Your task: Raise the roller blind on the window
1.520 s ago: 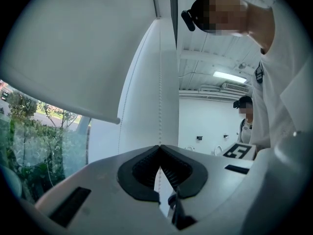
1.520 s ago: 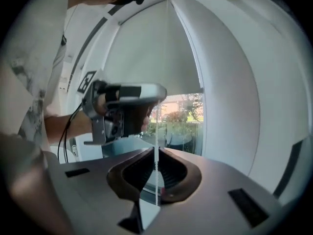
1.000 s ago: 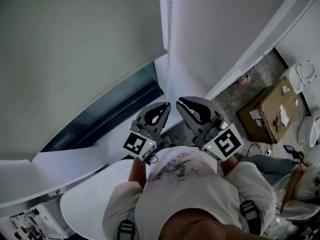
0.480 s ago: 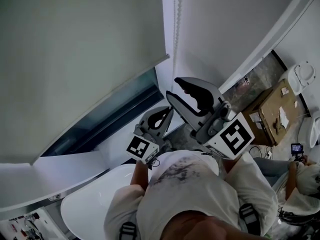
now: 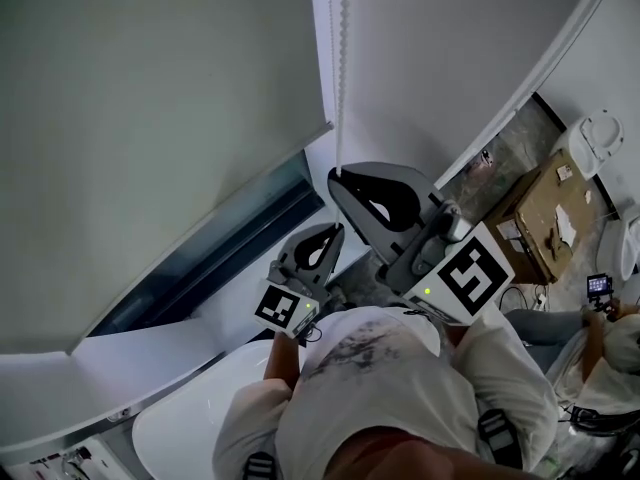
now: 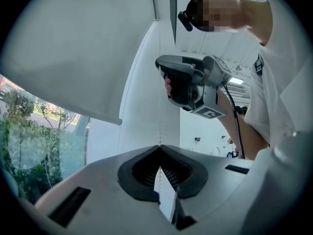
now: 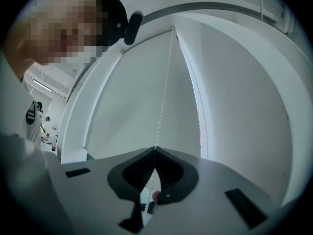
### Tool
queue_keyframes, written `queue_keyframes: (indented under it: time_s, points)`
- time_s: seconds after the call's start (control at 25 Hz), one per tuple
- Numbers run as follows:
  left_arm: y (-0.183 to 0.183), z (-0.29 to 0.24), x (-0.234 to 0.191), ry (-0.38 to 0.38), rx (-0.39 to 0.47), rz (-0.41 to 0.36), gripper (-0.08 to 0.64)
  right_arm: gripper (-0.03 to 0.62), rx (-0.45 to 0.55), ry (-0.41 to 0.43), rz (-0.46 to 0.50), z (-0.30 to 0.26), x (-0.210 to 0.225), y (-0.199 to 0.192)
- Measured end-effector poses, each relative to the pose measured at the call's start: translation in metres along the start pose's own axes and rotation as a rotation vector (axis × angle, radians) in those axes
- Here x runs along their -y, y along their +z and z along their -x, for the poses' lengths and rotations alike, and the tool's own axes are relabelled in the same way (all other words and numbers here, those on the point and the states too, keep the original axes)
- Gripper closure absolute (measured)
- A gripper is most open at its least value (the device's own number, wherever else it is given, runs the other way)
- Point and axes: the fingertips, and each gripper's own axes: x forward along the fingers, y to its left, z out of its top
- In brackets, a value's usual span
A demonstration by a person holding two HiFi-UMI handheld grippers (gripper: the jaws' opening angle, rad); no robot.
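The pale roller blind (image 5: 150, 118) covers most of the window, with a strip of glass (image 5: 220, 243) showing below its bottom bar. A white bead chain (image 5: 339, 68) hangs down the blind's right edge. My right gripper (image 5: 337, 175) has just been closing and now stands shut on the chain, which runs up from its tips (image 7: 155, 148) in the right gripper view. Just below it, my left gripper (image 5: 338, 231) is shut on the same chain, which passes between its closed tips (image 6: 159, 147).
A white window frame (image 5: 430, 88) stands right of the chain. Below me lies a white rounded basin (image 5: 190, 428). On the floor at right are a cardboard box (image 5: 545, 223), a toilet (image 5: 597, 136) and a seated person holding a phone (image 5: 600, 286).
My right gripper let go of the chain, rose along it with its jaws wide, and has shut on it higher up. The left gripper has kept its hold in place.
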Motion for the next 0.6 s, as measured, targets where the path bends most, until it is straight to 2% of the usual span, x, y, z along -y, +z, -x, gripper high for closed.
queue_keyframes:
  time_s: [0.16,0.6]
  points:
    - [-0.007,0.001,-0.005,-0.005,-0.007,-0.013,0.554,0.531,0.048,-0.062,0.022,-0.003,0.005,-0.002]
    - [-0.058,0.001,-0.009,0.008,-0.044,0.04,0.554,0.531,-0.008,-0.066,-0.004,0.003,0.007,-0.052]
